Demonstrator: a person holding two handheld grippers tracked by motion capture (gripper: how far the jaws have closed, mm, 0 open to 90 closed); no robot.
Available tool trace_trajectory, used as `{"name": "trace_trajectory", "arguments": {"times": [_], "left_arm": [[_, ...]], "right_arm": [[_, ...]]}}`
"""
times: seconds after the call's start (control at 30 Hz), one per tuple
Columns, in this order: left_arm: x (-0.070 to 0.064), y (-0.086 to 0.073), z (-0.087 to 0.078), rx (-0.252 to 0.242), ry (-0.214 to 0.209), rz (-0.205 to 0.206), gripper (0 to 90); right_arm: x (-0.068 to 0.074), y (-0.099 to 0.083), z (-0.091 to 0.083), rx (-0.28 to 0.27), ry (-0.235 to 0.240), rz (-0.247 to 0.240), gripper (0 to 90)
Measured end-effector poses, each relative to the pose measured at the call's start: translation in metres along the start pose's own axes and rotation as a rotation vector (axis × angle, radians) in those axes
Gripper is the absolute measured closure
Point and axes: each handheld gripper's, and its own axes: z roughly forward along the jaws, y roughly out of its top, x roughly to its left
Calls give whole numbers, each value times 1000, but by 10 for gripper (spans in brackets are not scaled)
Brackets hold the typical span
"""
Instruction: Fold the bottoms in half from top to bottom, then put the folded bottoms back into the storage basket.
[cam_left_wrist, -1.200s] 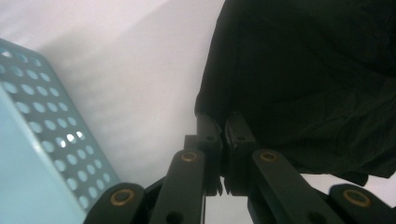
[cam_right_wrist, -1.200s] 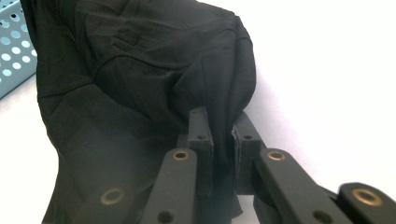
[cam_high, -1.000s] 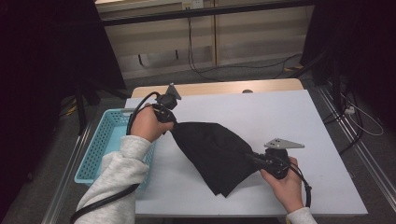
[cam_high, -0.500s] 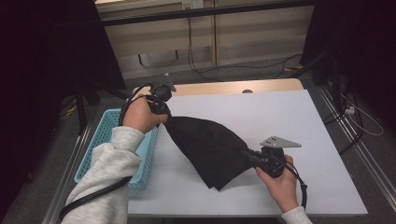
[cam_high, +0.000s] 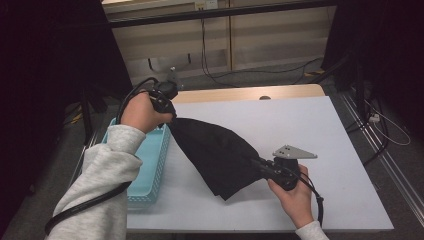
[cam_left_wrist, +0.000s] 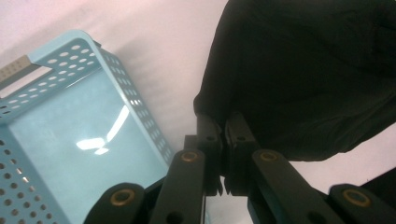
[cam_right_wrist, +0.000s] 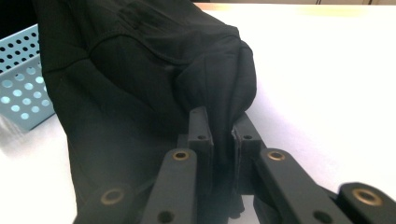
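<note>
Holding: two tongs grip one black cloth (cam_high: 215, 152) and stretch it between them, in the middle of the high view.
Left tongs: the left tongs (cam_high: 169, 114) sit at the upper left of the high view, at the top corner of the cloth. In the left gripper view the left tongs (cam_left_wrist: 223, 140) are pinched nearly closed on the cloth's edge.
Right tongs: the right tongs (cam_high: 256, 162) sit at the lower right of the high view. In the right gripper view the right tongs (cam_right_wrist: 219, 130) are squeezed tight on a bunched fold of cloth.
Cloth: it slopes from upper left down to lower right. The low end droops near the white worktop (cam_high: 310, 125); I cannot tell if it touches.
Basket: a light blue basket (cam_high: 145, 170) with little holes sits at the left of the high view. It looks to have nothing in it. The cloth's top corner is just beside its rim.
My guess: the cloth may be going into the basket.
What could go wrong: the cloth could slip out if either grip is small. The hanging part could catch on the basket rim and drag the basket, or tip it, since it sits at the worktop's left edge. Pulling too hard apart could yank the cloth free.
Writing: I see no words or brand names that can be read.
</note>
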Motion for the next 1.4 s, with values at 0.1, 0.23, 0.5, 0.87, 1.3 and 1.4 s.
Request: {"name": "trace_trajectory", "arguments": {"times": [0.1,0.23,0.5,0.87,1.3,1.4], "left_arm": [[3,1,-6,16,1,-1,867],[7,2,-14,28,13,-1,868],[10,2,-28,23,31,6,868],[15,1,-44,17,46,5,868],[27,-5,-57,-3,54,-7,868],[30,-7,-60,-4,58,-12,869]], "right_arm": [[3,2,1,-8,5,-6,814],[8,5,2,-24,10,-14,814],[17,10,6,-51,20,-31,814],[25,16,12,-68,35,-40,814],[39,21,22,-78,61,-49,814],[42,23,24,-81,66,-51,814]]}}
